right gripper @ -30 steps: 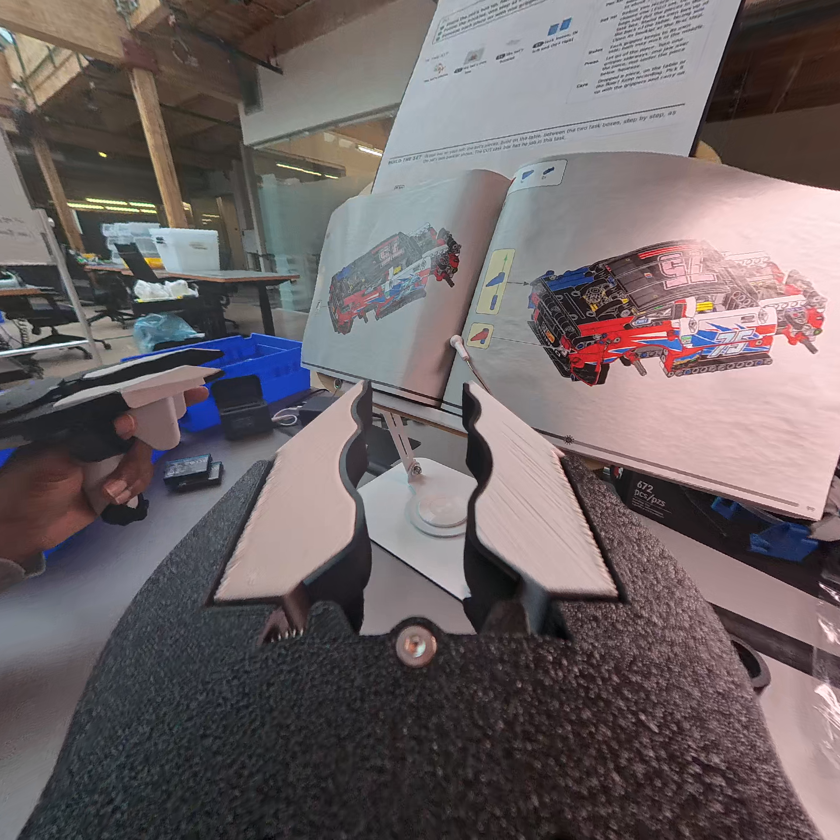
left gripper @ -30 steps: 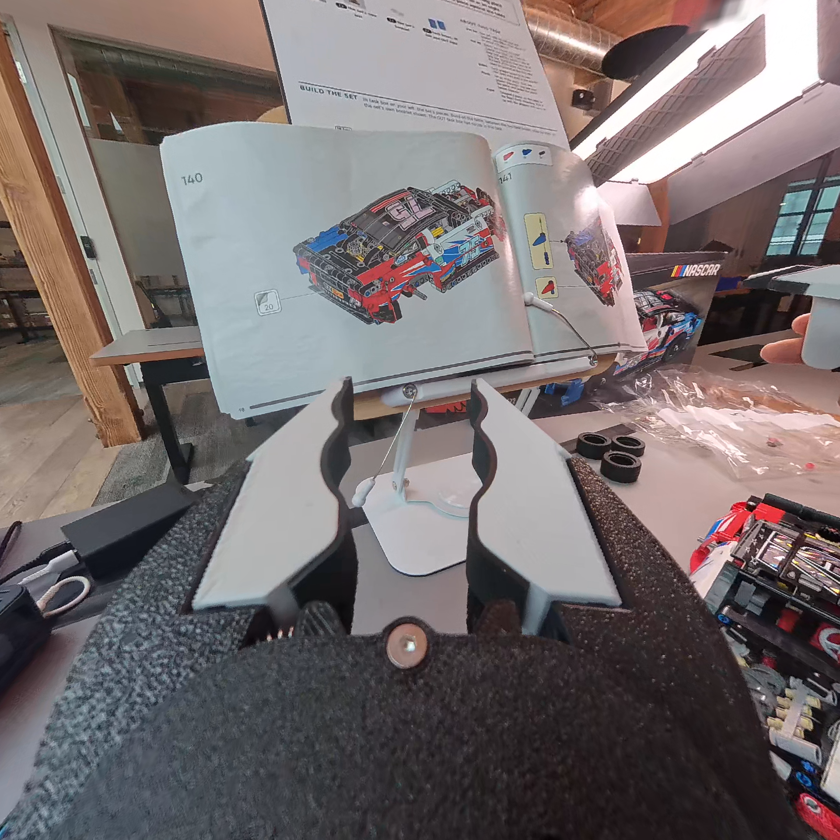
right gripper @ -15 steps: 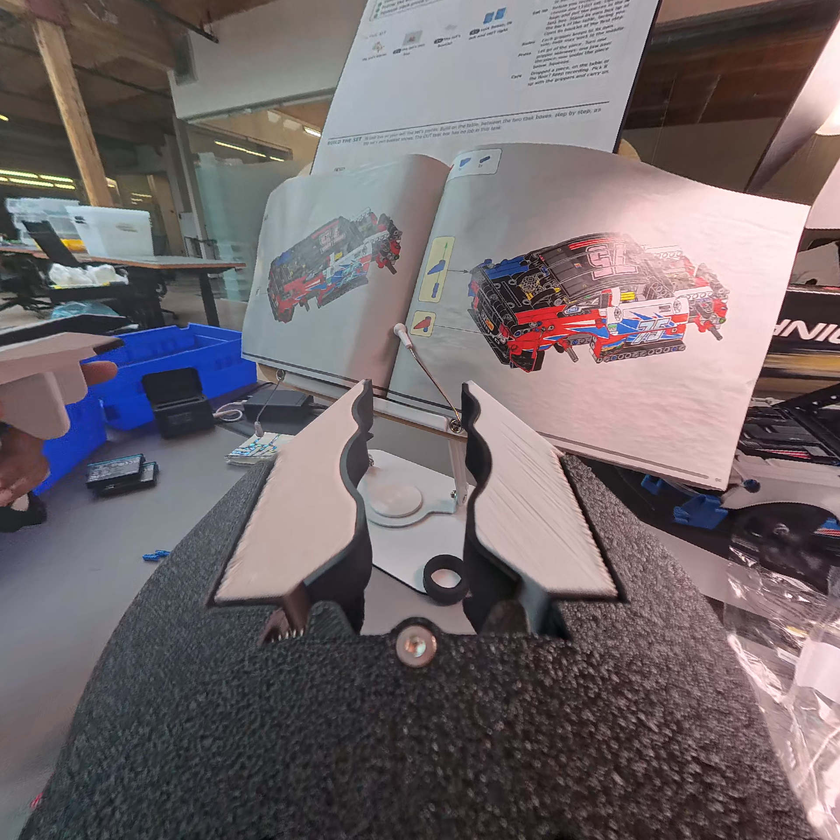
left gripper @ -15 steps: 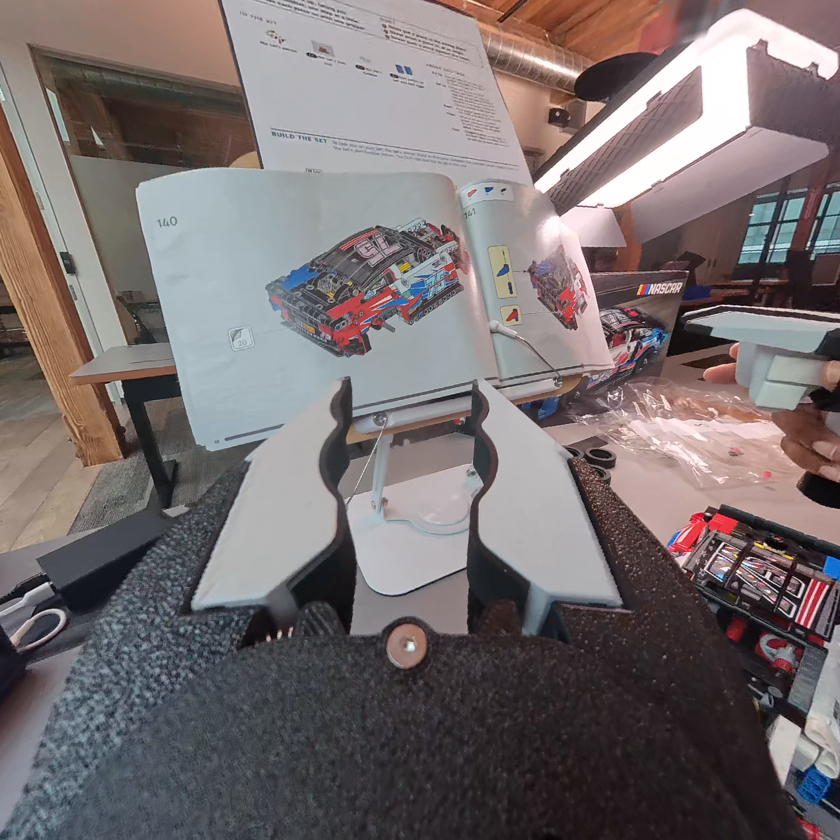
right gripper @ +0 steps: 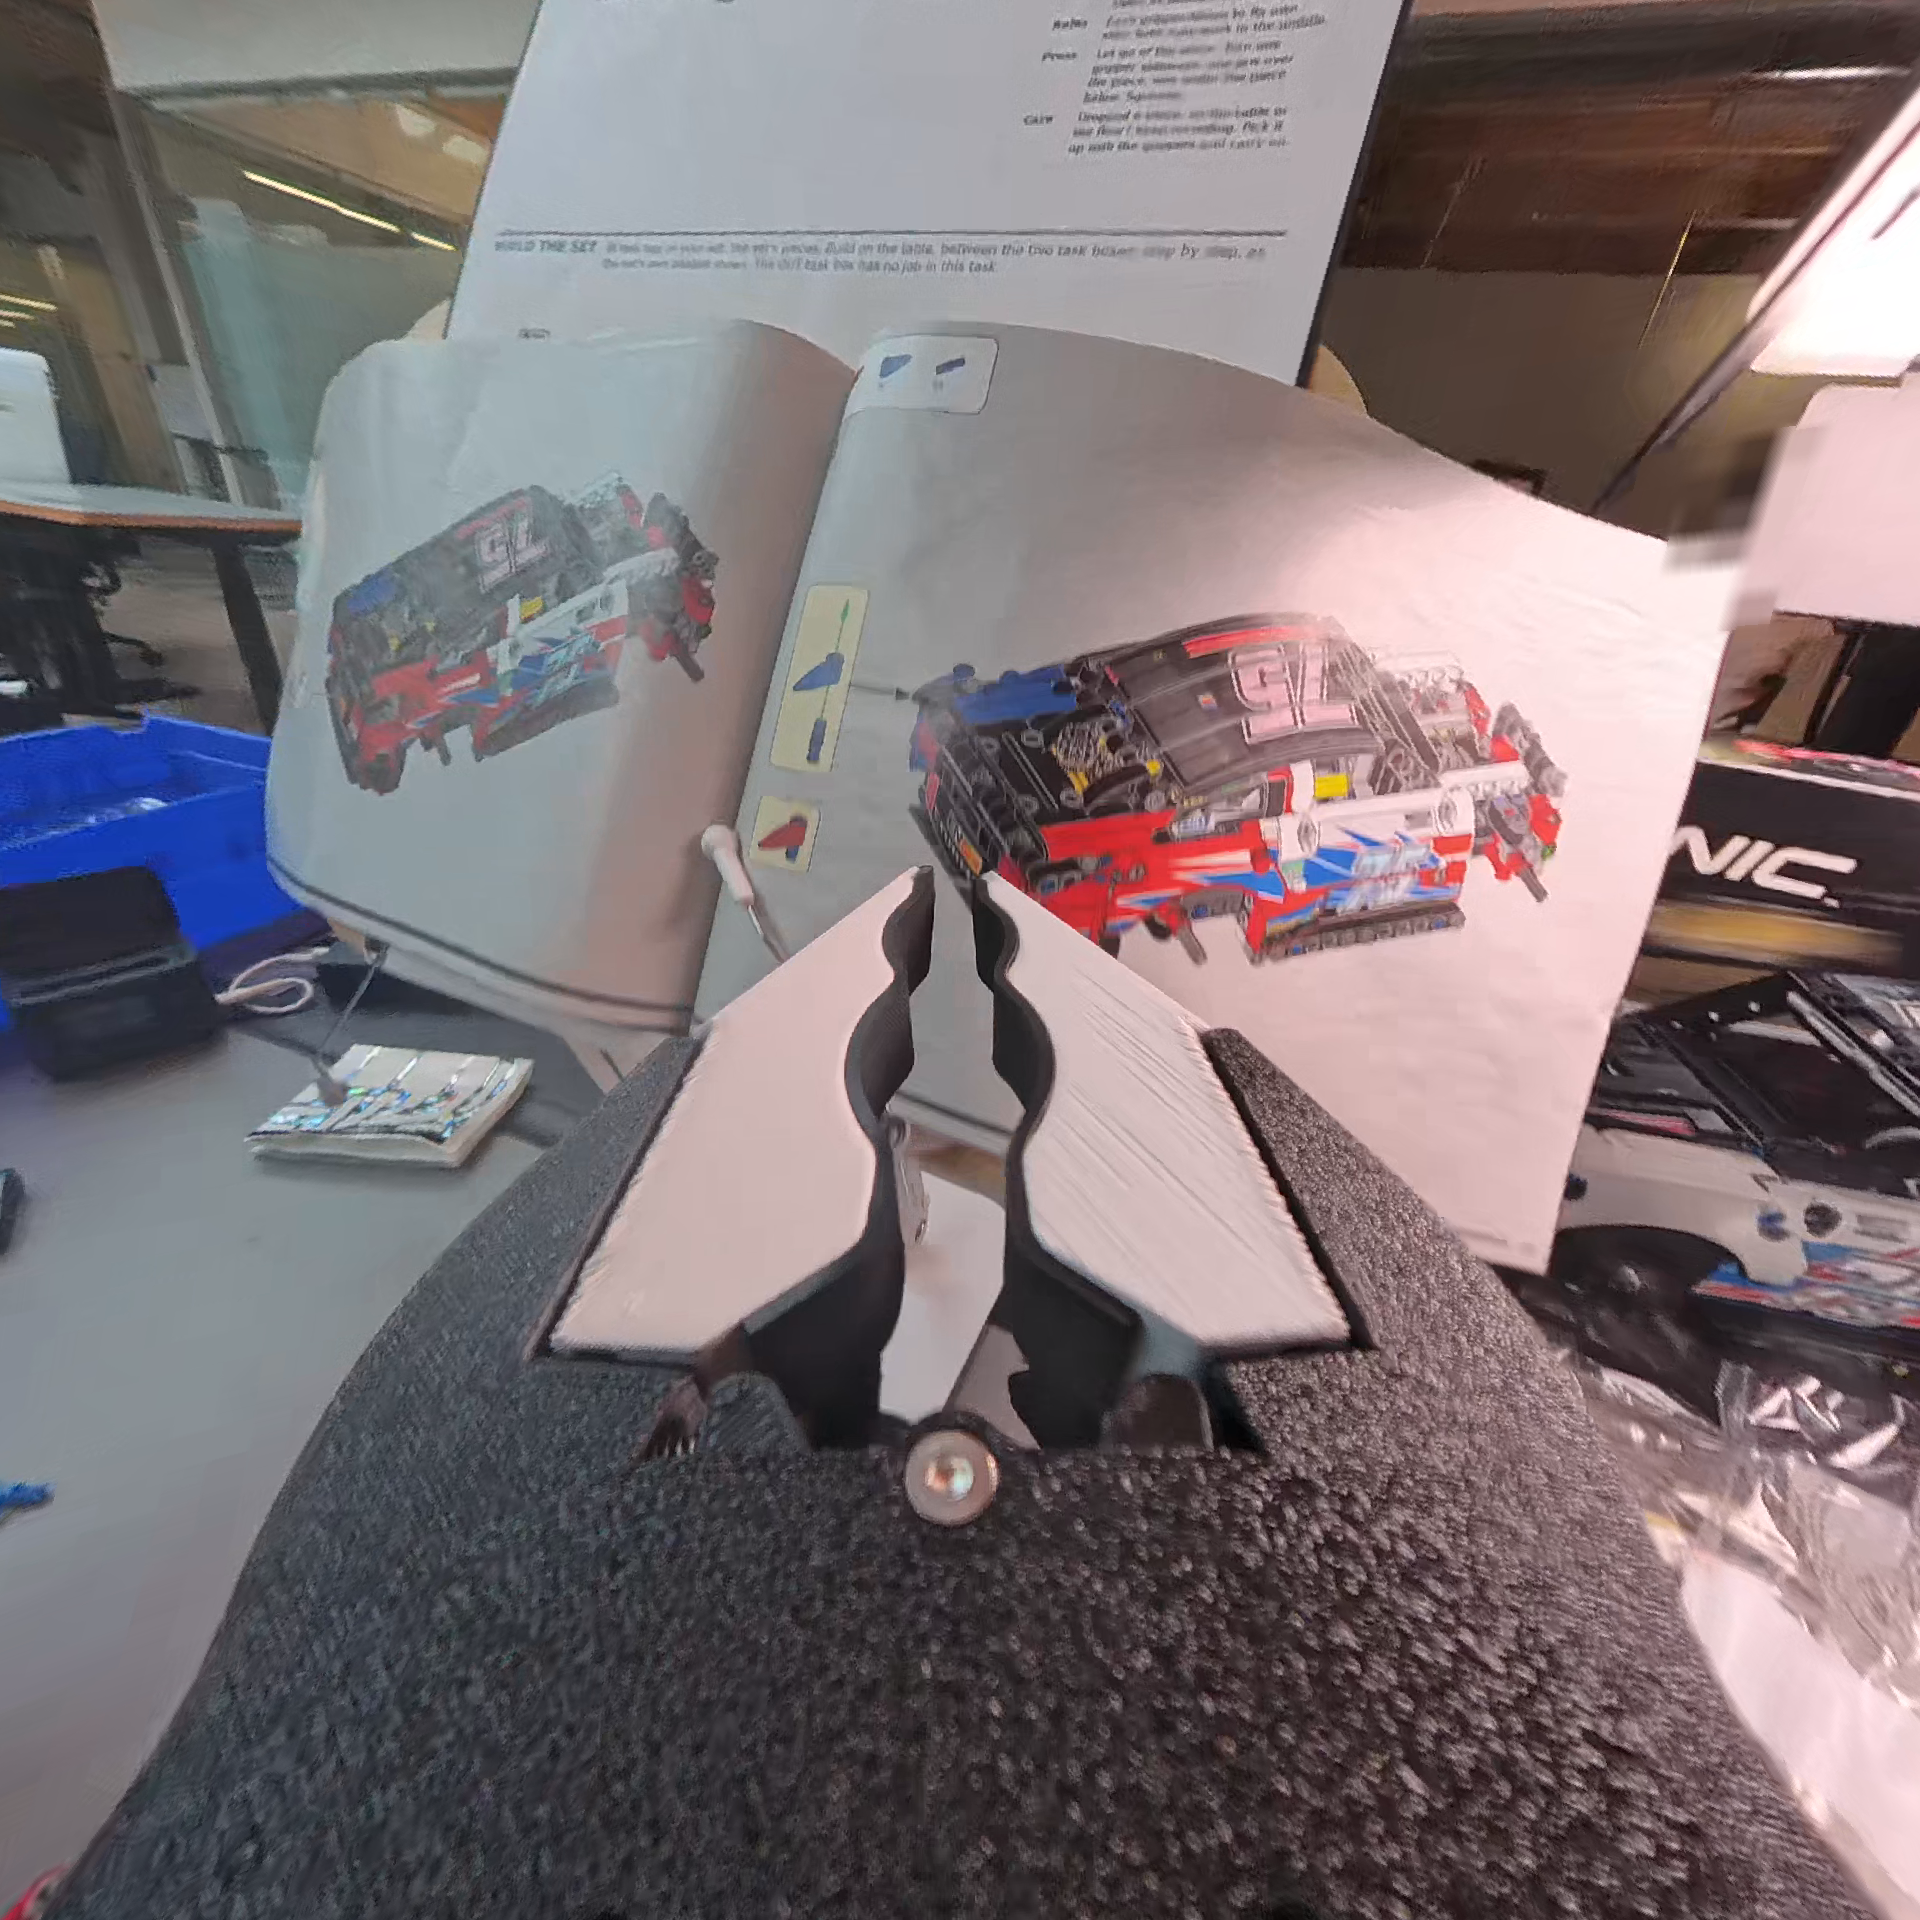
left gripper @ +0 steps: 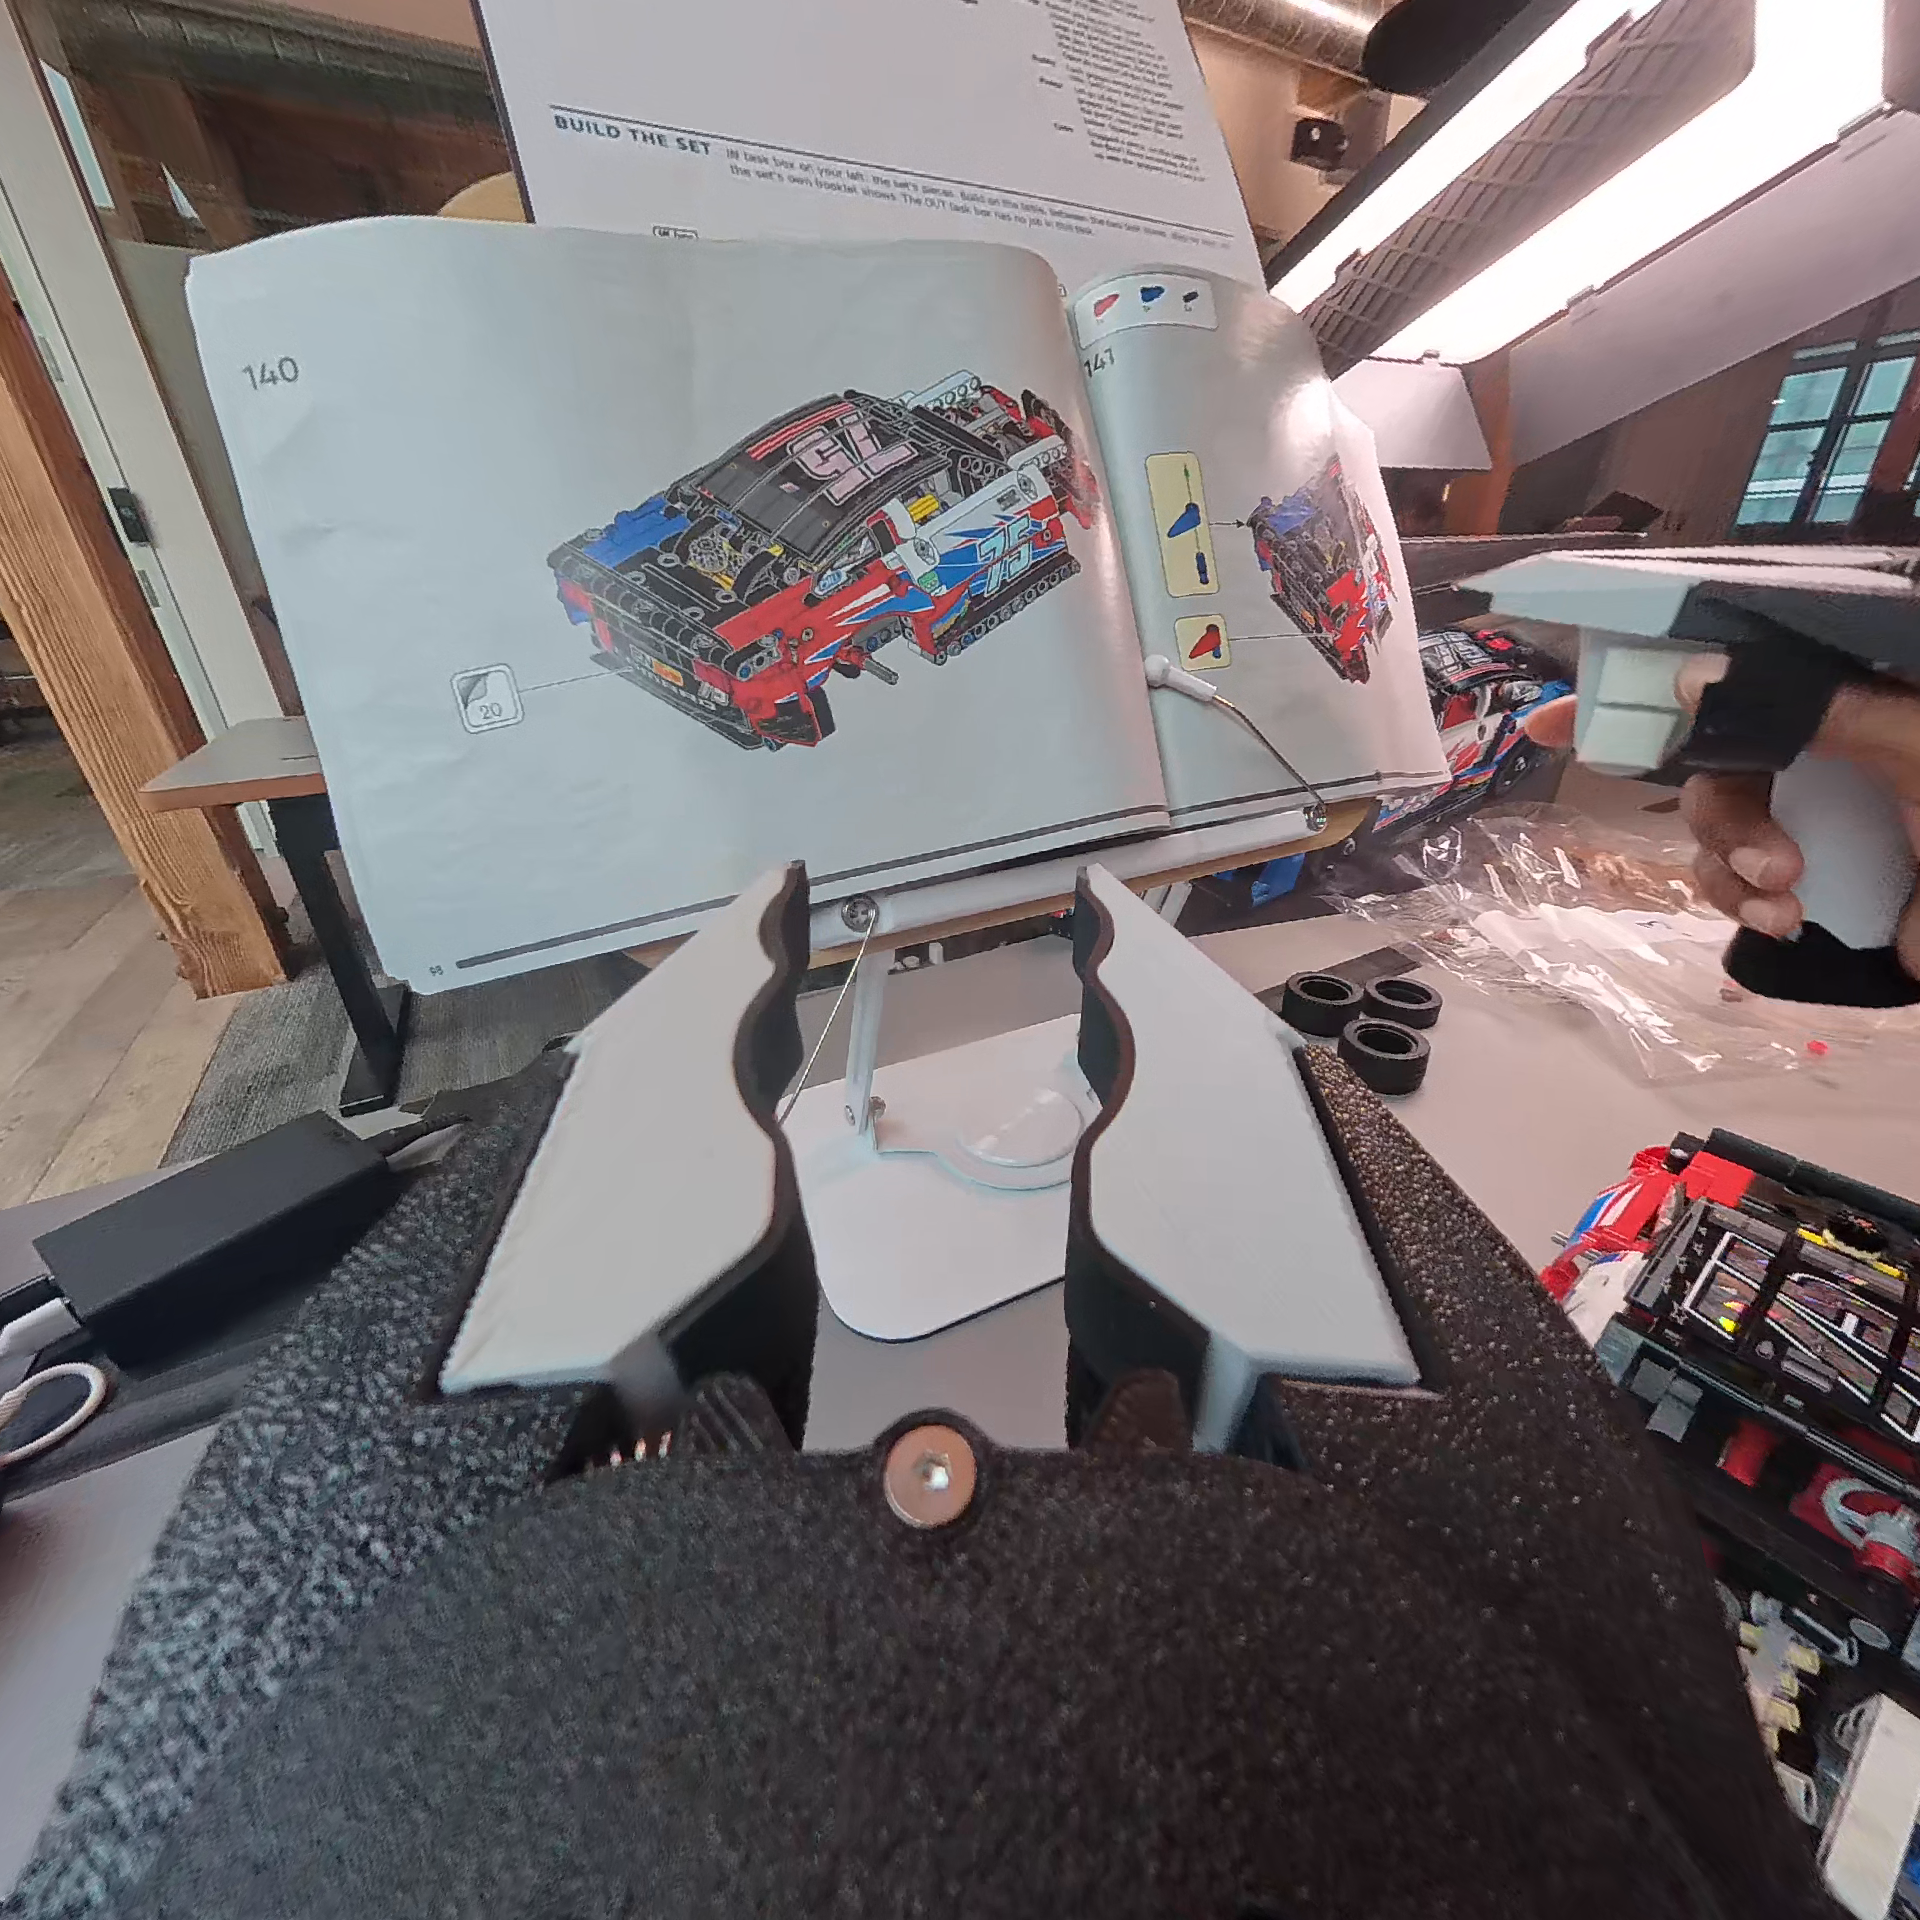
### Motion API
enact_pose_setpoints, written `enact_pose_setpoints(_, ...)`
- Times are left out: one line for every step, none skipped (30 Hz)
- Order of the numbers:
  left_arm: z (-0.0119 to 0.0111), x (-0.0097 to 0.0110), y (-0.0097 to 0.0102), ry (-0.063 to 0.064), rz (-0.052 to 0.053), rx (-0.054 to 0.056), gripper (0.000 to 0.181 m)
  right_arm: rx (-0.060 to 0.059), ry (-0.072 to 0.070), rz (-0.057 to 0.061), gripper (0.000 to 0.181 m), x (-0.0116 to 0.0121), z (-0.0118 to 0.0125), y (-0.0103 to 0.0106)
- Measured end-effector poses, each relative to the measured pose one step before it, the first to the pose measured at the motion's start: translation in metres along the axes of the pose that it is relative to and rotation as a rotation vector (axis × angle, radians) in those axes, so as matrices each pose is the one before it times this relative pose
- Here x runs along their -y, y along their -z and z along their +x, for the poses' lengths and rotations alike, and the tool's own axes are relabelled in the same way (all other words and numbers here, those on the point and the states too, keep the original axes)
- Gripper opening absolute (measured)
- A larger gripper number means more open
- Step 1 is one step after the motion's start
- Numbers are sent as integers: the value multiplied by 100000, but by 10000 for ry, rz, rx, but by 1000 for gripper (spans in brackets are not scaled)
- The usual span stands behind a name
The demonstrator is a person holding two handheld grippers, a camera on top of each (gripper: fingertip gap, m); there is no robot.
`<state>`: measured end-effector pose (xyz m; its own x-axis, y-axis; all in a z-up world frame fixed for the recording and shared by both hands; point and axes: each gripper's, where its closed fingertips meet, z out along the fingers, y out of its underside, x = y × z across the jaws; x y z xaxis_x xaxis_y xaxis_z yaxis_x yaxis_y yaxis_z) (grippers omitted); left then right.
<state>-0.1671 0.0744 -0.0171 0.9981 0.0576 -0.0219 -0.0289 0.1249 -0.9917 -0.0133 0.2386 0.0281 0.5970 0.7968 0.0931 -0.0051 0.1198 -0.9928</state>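
The left gripper point(left gripper: 935, 914) hangs above the table with its jaws wide apart and nothing between them, pointing at the foot of the white book stand point(left gripper: 914, 1205). The right gripper point(right gripper: 953, 883) has its jaws drawn almost together, only a thin slit left at the tips, and it holds nothing; its tips sit in front of the lower middle of the open booklet point(right gripper: 1195, 727), whether touching the paper I cannot tell. In the left wrist view that same gripper shows at the right edge, gripped by a hand point(left gripper: 1808, 790).

The booklet is propped at a slant on the stand, probably so both pages face whoever works at the table, and 2 thin wire arms point(left gripper: 1236, 727) press the pages flat so it stays open at the car drawings. A large printed sheet point(left gripper: 852, 114) stands upright behind it.

On the grey table point(left gripper: 1507, 1101), 3 small black tyres point(left gripper: 1361, 1013) lie close together just right of the stand's base. Further right lies crumpled clear plastic wrap point(left gripper: 1558, 925), and nearest the camera a half-built toy car point(left gripper: 1766, 1340) in black, red and white. A black power brick point(left gripper: 208, 1247) sits at the left. In the right wrist view a folded shiny sticker sheet point(right gripper: 395, 1101) lies left of the stand, with a blue bin point(right gripper: 125, 790) behind it.
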Motion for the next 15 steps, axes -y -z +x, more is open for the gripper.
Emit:
enact_pose_setpoints(-256, -103, -55, 35, -28, 54, 50, 53, 97, 139, 7, 741, -157, -1048)
enact_pose_setpoints(-268, -129, -75, 1, -24, 47, 50, 78, 118, 98, 7, 540, -360, -922)
enact_pose_setpoints(-331, -203, -140, -19, -61, 58, 50, 128, 70, -31, 7, 123, -574, -757)
enact_pose_setpoints(-373, -271, -221, -1, -95, 61, 50, 198, 26, -127, 7, -321, -796, -543)
enact_pose_setpoints(-380, -272, -256, 49, -100, 45, 51, 167, 29, -109, 8, -597, -844, -319)
enact_pose_setpoints(-380, -209, -242, 72, -69, 62, 52, 110, 83, -89, 8, -772, -810, -152)
enact_pose_setpoints(-380, -111, -261, 43, -11, 89, 52, 104, 176, -127, 9, -842, -808, -72)
enact_pose_setpoints(-329, -18, -334, -46, 28, 83, 54, 59, 287, -139, 10, -765, -701, -49)
enact_pose_setpoints(-380, -4, -467, -148, 12, 139, 57, -48, 398, -103, 13, -547, -460, -45)
enact_pose_setpoints(-488, 21, -617, -154, -23, 231, 66, -145, 473, -122, 16, -371, -190, -91)
enact_pose_setpoints(-486, 139, -709, -54, -10, 238, 78, -126, 459, -134, 19, -213, -71, -145)
enact_pose_setpoints(-489, 217, -750, -4, -22, 243, 89, -29, 370, -109, 21, 21, -72, -153)
enact_pose_setpoints(-383, 315, -733, -31, 2, 174, 93, 20, 331, -90, 22, 170, -56, -144)
enact_pose_setpoints(-346, 370, -705, -48, 44, 175, 94, -21, 331, -79, 23, 248, 43, -132)
enact_pose_setpoints(-248, 235, -719, -52, -6, 143, 94, -32, 284, -6, 24, 347, 103, -103)
